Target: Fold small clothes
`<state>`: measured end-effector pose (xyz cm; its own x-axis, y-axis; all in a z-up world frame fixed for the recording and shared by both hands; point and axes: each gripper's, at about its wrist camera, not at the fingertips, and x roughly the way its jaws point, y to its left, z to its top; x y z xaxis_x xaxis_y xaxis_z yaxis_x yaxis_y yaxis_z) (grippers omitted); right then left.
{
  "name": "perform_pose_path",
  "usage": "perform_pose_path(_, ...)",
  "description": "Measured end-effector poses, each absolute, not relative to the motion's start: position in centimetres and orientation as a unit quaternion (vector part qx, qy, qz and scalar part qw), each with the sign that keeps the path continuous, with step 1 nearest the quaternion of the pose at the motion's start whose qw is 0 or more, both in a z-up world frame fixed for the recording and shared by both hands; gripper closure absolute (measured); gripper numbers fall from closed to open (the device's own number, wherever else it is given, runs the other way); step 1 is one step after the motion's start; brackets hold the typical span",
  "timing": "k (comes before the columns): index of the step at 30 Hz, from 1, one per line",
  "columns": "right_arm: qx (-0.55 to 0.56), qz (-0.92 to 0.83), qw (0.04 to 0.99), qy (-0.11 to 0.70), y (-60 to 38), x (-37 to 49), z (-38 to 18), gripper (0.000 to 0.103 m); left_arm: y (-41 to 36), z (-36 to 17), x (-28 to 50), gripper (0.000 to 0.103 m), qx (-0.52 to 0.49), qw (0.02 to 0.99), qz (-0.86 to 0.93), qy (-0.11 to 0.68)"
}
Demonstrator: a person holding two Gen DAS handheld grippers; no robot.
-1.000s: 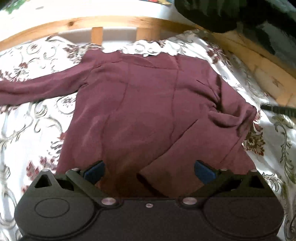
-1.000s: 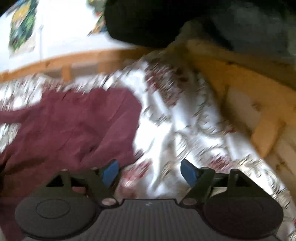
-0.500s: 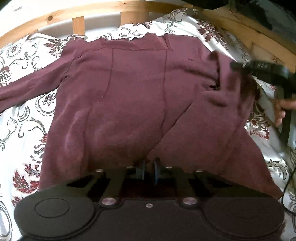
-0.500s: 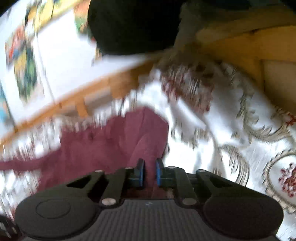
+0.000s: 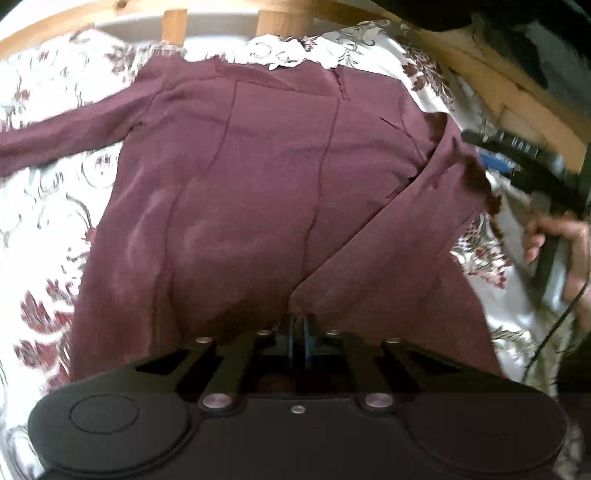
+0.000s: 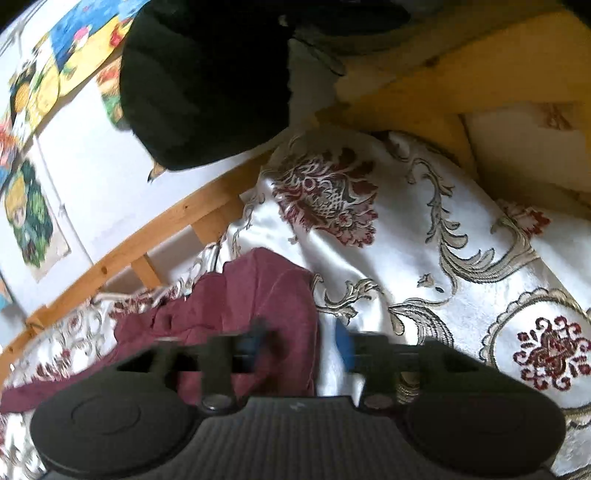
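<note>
A maroon long-sleeved top (image 5: 258,192) lies back-up on the floral bedspread (image 5: 55,192). One sleeve stretches left; the right sleeve is folded diagonally over the body. My left gripper (image 5: 297,332) is shut on the top's hem fabric at its near middle. My right gripper (image 6: 299,341) is open, its blue pads either side of the top's right shoulder edge (image 6: 258,295). The right gripper also shows in the left wrist view (image 5: 517,158), at the top's right shoulder, held by a hand.
A wooden bed rail (image 5: 173,22) runs along the far side and a wooden frame (image 6: 461,74) to the right. A dark bulky object (image 6: 207,81) hangs over the rail. Colourful pictures (image 6: 33,214) are on the white wall.
The right gripper was shut on the shoulder fabric half a second ago and has now opened. The left gripper closed on the hem earlier and stays shut, having pulled slightly back.
</note>
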<state>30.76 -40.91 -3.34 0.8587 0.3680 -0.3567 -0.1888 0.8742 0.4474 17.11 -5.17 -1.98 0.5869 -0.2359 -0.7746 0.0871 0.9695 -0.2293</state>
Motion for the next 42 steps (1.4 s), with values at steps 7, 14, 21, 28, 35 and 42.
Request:
perform_pose_path(7,0.134,0.119,0.953,0.246,-39.5,28.7,-3.6,0.034,-5.2,-3.1,17.2,0.077,-0.075,0.875,-0.111,0.465)
perform_pose_path(14,-0.012,0.098,0.97,0.221,-36.3,23.7,-3.4,0.033,-4.6,-3.7,17.5,0.043,-0.08,0.879,-0.095,0.461)
perform_pose_path(21,-0.065,0.113,0.963,0.236,-34.1,24.0,-3.7,0.059,-4.4,-4.3,17.1,0.054,-0.073,0.882,-0.094,0.457)
perform_pose_path(28,0.064,0.115,0.955,0.264,-37.0,23.9,-3.1,0.058,-4.3,-4.0,16.6,0.088,-0.079,0.884,-0.09,0.453)
perform_pose_path(35,0.164,0.103,0.935,0.297,-38.9,24.8,-3.4,0.091,-3.5,-3.8,16.2,0.091,-0.088,0.885,-0.084,0.449)
perform_pose_path(42,0.506,0.206,0.807,0.226,-43.5,24.2,-5.0,0.096,-3.3,-3.8,16.1,0.091,-0.096,0.884,-0.087,0.448)
